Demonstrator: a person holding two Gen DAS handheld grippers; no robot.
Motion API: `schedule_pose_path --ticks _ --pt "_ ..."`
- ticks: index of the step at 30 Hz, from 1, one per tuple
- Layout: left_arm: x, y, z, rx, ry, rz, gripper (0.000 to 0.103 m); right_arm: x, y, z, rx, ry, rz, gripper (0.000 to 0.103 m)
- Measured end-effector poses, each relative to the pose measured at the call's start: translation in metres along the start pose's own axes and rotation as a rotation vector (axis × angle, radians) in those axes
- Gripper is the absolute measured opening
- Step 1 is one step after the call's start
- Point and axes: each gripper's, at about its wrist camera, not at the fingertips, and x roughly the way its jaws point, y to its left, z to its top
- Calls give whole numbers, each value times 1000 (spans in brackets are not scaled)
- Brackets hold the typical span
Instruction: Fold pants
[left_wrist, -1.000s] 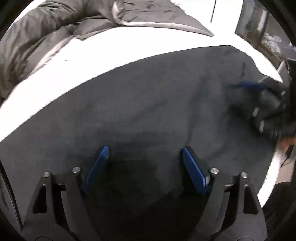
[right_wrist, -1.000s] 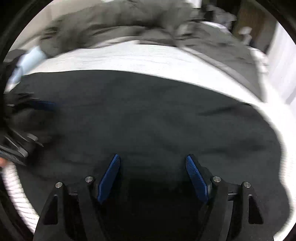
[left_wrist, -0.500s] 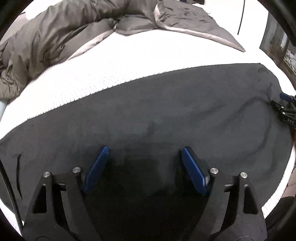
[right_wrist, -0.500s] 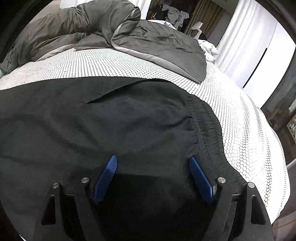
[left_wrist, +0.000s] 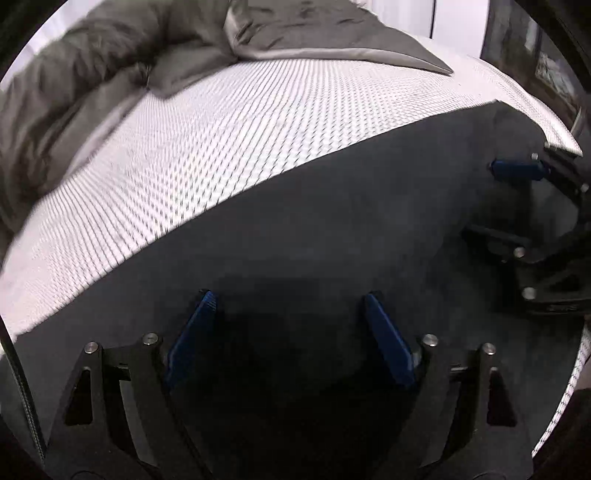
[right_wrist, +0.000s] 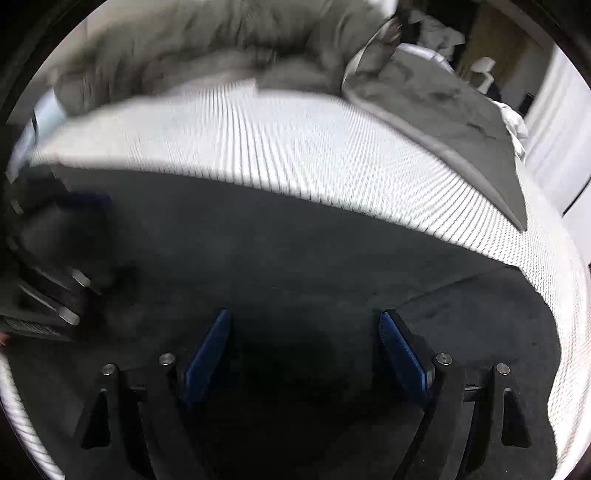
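Hovering wide and empty, left claw (left_wrist: 286, 306) and right claw (right_wrist: 304, 325) just opening over pants (left_wrist: 332, 221), risking pinching one layer or bed (left_wrist: 258, 122) cover below.

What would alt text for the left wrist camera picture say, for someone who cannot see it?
An open two-finger left gripper with blue pads hangs over dark, flat-spread pants on a white textured mattress. A rumpled grey duvet lies beyond, and the right gripper shows at the right edge.
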Motion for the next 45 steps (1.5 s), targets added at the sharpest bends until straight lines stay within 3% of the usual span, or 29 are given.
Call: schedule_pose_path --ticks 3,4,5,7,9,13,17,20,24,28,31,32,34,35,38,41,45 --pt "-3 27 -3 -81 2 11 88 1 -33 -8 71 2 -67 85" --pt "-4 38 -5 -107 3 29 90 0 -51 -11 115 5 -125 85" --pt "-5 48 -9 -136 6 48 90 1 -75 -18 169 21 -249 85" --pt "-8 68 -16 -200 2 83 90 2 -107 -31 256 28 -332 87" --pt "-11 82 -22 -229 3 124 90 -2 -121 -40 325 8 -301 87" --pt "-24 91 -27 -250 -20 132 88 -16 -110 -31 272 3 -332 87" --pt "-35 74 -14 -236 -85 84 88 -36 -77 -1 259 -74 -206 87" --pt "-20 62 3 -230 -58 49 88 -24 -38 21 207 -85 -63 87" --pt "0 41 15 -199 -1 61 88 11 7 39 152 -31 17 87" --pt "2 53 10 -260 1 74 89 22 -9 37 165 1 -59 87" --pt "-1 75 1 -310 1 144 89 19 -68 12 321 42 -294 88" --pt "-3 83 -3 -331 3 148 89 17 -85 0 379 45 -321 88" --pt "-8 90 -11 -345 1 165 89 11 -105 -11 447 29 -237 87" --pt "-12 93 -15 -339 -1 180 89 8 -105 -12 431 27 -235 87" --pt "-24 94 -21 -311 -17 216 88 -6 -88 -14 318 28 -331 88" --pt "-39 95 -28 -278 -75 154 88 -33 -62 -20 265 -20 -209 88" --pt "-64 38 -46 -145 -105 -4 89 -59 -18 -31 196 -94 18 88"
